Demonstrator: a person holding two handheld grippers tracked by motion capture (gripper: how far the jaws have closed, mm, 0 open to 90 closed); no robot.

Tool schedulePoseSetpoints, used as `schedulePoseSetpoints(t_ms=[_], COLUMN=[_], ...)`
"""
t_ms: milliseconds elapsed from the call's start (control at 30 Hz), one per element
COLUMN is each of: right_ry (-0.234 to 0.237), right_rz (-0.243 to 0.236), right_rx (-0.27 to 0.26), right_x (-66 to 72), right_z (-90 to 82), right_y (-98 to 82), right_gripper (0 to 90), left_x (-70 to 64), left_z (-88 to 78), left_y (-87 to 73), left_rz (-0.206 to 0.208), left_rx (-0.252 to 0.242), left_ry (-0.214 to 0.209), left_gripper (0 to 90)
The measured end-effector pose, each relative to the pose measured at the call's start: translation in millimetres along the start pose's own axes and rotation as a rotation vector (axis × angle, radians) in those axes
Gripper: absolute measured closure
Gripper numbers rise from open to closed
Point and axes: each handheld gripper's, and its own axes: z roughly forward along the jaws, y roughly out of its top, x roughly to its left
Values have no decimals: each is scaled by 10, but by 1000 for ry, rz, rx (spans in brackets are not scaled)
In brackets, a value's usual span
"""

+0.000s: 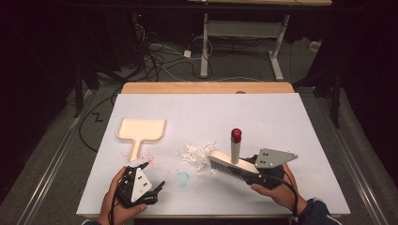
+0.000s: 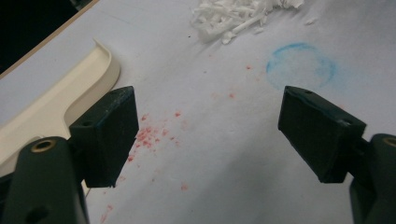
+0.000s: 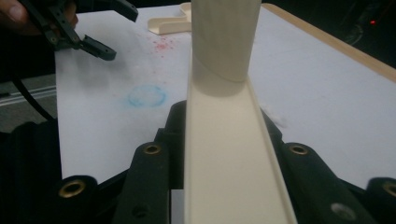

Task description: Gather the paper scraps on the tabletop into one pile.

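3 cams: one fixed overhead, one riding each tool.

High view sits above the near edge of the table, looking forward and down, whole top in frame. Left tool cam is close and low over the near-left part, facing the far edge. Right tool cam is tight on the brush, looking toward the left edge. All three share the blue ring mark and the dustpan.
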Motion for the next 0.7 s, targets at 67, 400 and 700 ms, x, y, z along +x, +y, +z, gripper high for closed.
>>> schedulePoseSetpoints(t_ms=[67,400,700], right_ry=[-23,-72,-61], right_rz=[1,47,-10], right_rx=[8,123,104], right_x=[-23,-76,-167], right_z=[-96,-94,421], right_y=[-32,-327,-149], right_gripper=[685,685,686], left_x=[-1,-7,-6], left_z=[1,-11,18], left_y=[2,9,9], left_rz=[1,6,8], left_rx=[1,-6,0], left_ry=[1,-1,-10], left_gripper=[190,190,190])
